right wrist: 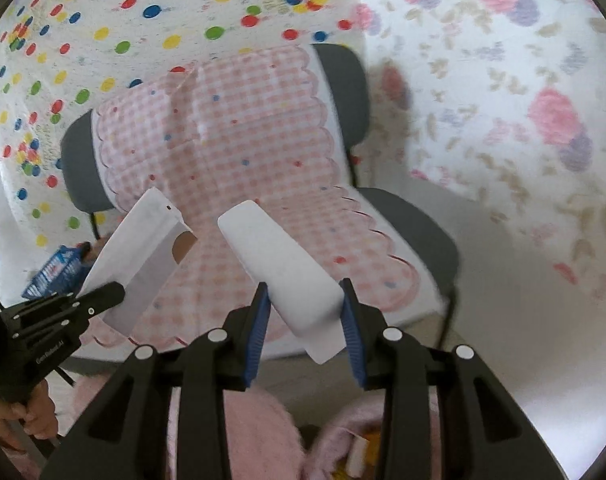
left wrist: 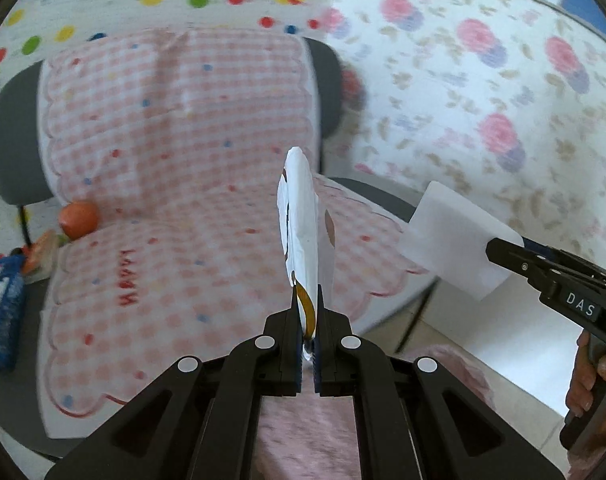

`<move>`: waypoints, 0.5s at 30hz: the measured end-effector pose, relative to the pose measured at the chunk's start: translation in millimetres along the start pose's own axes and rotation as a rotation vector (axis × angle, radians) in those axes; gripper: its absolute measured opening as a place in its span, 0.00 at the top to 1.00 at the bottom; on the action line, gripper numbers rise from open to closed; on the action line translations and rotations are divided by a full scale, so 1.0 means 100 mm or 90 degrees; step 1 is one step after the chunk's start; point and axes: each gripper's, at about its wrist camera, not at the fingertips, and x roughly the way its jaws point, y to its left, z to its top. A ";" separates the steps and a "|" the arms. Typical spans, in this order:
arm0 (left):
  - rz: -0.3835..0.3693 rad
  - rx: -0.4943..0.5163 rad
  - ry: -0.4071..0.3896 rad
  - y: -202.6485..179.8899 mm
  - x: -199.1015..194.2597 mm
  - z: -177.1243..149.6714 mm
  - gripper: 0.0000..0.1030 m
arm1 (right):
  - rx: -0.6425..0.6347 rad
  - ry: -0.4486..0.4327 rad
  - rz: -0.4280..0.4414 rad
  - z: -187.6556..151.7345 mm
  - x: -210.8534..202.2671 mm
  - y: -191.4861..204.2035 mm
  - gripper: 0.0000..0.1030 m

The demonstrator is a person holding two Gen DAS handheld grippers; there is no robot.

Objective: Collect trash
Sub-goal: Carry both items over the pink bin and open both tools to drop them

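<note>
Gingham-covered chair (left wrist: 175, 128) behind; left gripper (left wrist: 308, 308) pinches a flat white wrapper (left wrist: 303, 216), right gripper (right wrist: 305, 312) clamps a white box (right wrist: 279, 256); keep both squeezed until over the bin

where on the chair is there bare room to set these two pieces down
The chair seat is bare across its checked cover, from the "HAPPY" lettering to the front scalloped edge. The back-left corner is crowded: an orange ball and a blue packet sit there. The left gripper holds a wrapper, the right gripper a white box.
</note>
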 end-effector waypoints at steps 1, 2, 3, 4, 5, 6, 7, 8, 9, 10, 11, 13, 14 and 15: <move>-0.012 0.006 0.003 -0.08 0.02 -0.03 0.96 | 0.001 0.000 -0.018 -0.07 -0.07 -0.06 0.65; -0.029 0.013 0.007 -0.17 0.04 -0.08 0.96 | 0.004 0.002 -0.028 -0.11 -0.10 -0.09 0.65; -0.041 0.018 0.010 -0.24 0.05 -0.11 0.96 | 0.010 0.005 -0.042 -0.19 -0.17 -0.16 0.65; -0.054 0.025 0.014 -0.32 0.07 -0.15 0.96 | 0.015 0.008 -0.053 -0.25 -0.22 -0.22 0.65; -0.070 0.036 0.019 -0.42 0.10 -0.20 0.96 | 0.020 0.010 -0.065 -0.31 -0.27 -0.27 0.65; -0.084 0.048 0.025 -0.51 0.13 -0.24 0.96 | 0.026 0.012 -0.080 -0.38 -0.33 -0.34 0.65; -0.099 0.060 0.032 -0.61 0.16 -0.28 0.96 | 0.032 0.014 -0.091 -0.45 -0.37 -0.39 0.65; -0.107 0.066 0.037 -0.67 0.19 -0.30 0.96 | 0.041 0.016 -0.103 -0.53 -0.43 -0.45 0.64; -0.125 0.080 0.047 -0.79 0.23 -0.34 0.96 | 0.046 0.018 -0.110 -0.57 -0.47 -0.49 0.64; -0.134 0.089 0.053 -0.86 0.25 -0.36 0.96 | 0.052 0.021 -0.119 -0.63 -0.50 -0.53 0.64; -0.144 0.100 0.059 -0.95 0.28 -0.38 0.96 | 0.058 0.024 -0.128 -0.68 -0.54 -0.58 0.64; -0.164 0.122 0.073 -1.12 0.33 -0.44 0.95 | 0.068 0.032 -0.148 -0.78 -0.62 -0.67 0.64; -0.175 0.130 0.081 -1.20 0.37 -0.46 0.95 | 0.071 0.034 -0.153 -0.81 -0.64 -0.69 0.63; -0.179 0.136 0.086 -1.25 0.38 -0.48 0.94 | 0.075 0.038 -0.162 -0.86 -0.68 -0.74 0.63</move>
